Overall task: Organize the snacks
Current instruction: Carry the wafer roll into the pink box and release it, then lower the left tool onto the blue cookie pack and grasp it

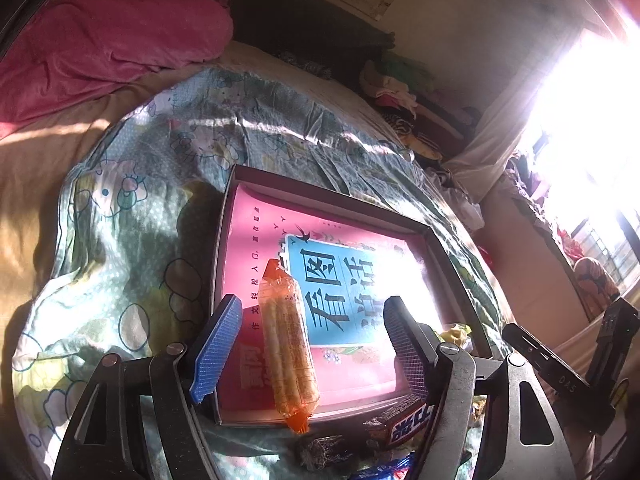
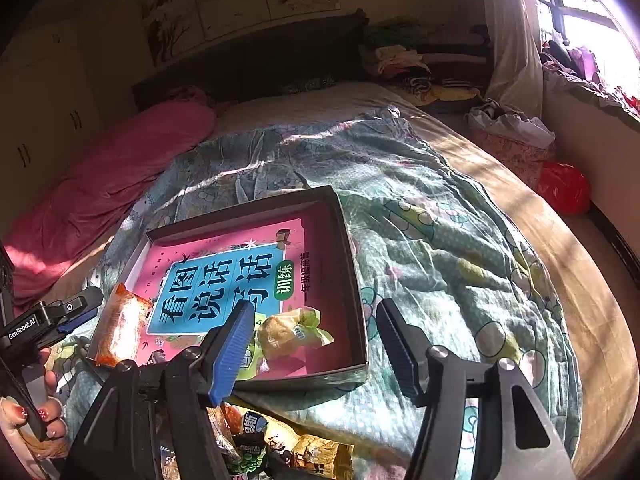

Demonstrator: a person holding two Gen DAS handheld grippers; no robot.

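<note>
A shallow dark box (image 1: 328, 196) lies on the patterned quilt with a pink and blue book flat inside it. An orange-wrapped packet of wafer sticks (image 1: 286, 344) rests in the box, its lower end over the near rim. My left gripper (image 1: 310, 340) stands open around it, pads clear of the wrapper. In the right wrist view the same box (image 2: 352, 264) holds a yellow-green wrapped snack (image 2: 292, 332) near its front wall. My right gripper (image 2: 316, 344) is open; its blue left pad stands just beside that snack. The orange packet (image 2: 120, 328) shows at the box's left edge.
Loose snacks lie on the quilt in front of the box, a dark bar (image 1: 400, 420) among them, and a pile (image 2: 260, 448) under the right gripper. A pink blanket (image 1: 100, 48) is far left, clothes (image 2: 404, 60) at the back, a red bag (image 2: 564, 188) right. A person's hand (image 2: 40, 420) holds the left gripper.
</note>
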